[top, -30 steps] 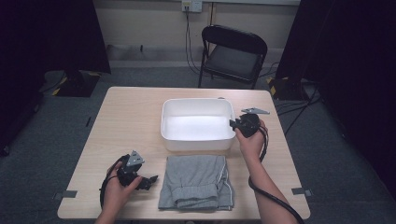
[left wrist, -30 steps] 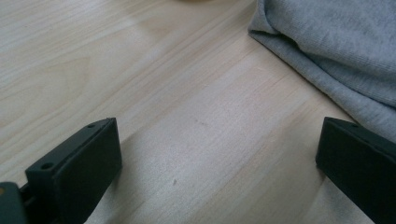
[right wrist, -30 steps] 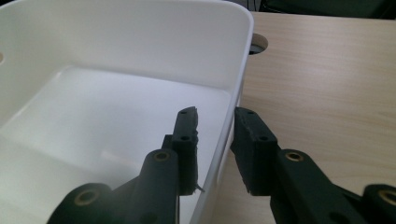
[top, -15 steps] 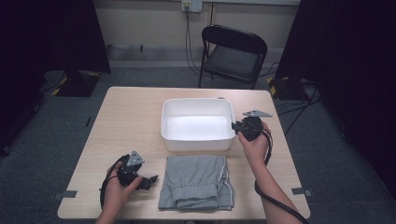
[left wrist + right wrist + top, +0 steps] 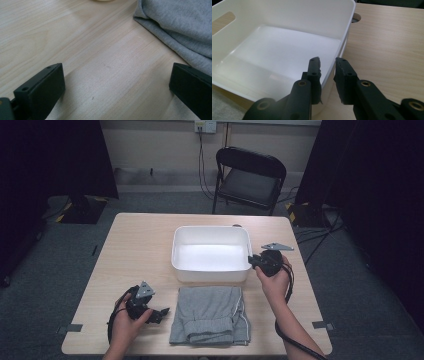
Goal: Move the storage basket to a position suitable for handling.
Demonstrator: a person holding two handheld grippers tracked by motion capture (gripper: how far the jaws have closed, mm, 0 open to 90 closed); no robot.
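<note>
Bin (image 5: 274,47) wall btwn right gripper (image 5: 327,62) jaws

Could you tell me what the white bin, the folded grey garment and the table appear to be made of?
Bin: likely plastic, smooth with a soft sheen, thin moulded walls and a cut-out handle. Garment: soft knit, probably cotton jersey; fine fuzzy weave and a rolled fold. Table: pale wood or wood-look laminate, matte, with grain lines.

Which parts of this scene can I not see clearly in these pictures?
- Grey folded clothing: cut off by the top and right edges of the left gripper view.
- White tub: its left side and near corner are cut off in the right gripper view.
- Right gripper: whether its pads press the tub wall is unclear.
</note>
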